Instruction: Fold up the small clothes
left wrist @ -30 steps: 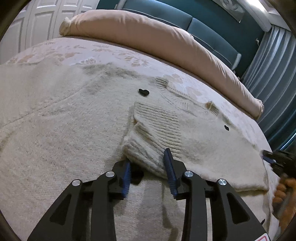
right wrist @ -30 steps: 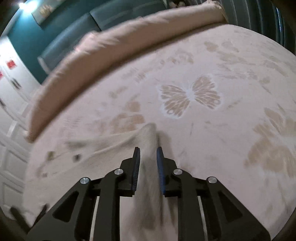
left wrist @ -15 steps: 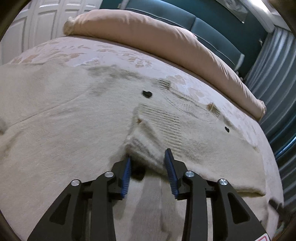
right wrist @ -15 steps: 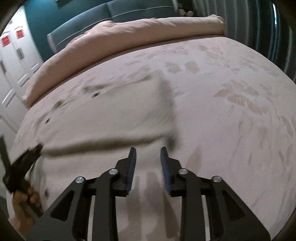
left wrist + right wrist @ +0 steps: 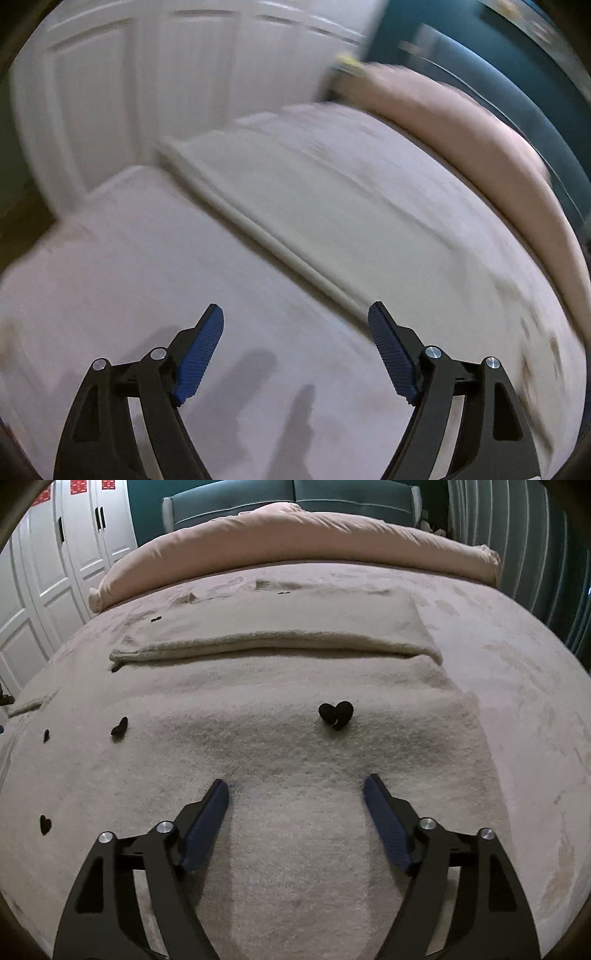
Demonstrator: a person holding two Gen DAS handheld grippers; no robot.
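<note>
A cream knit sweater with small black hearts lies flat on the bed, a folded layer across its far part. My right gripper is open and empty, low over the sweater's near part. In the blurred left wrist view the sweater lies ahead with a thick folded edge running diagonally. My left gripper is open and empty above the bedspread, just short of that edge.
The bed has a pale pink patterned cover. A long pink pillow lies along the teal headboard. White wardrobe doors stand at the left beyond the bed's edge. Curtains hang at the right.
Both grippers have let go of the sweater and opened wide. The left gripper has swung left, off the sleeve cuff. The right gripper has turned to face the folded sweater squarely.
</note>
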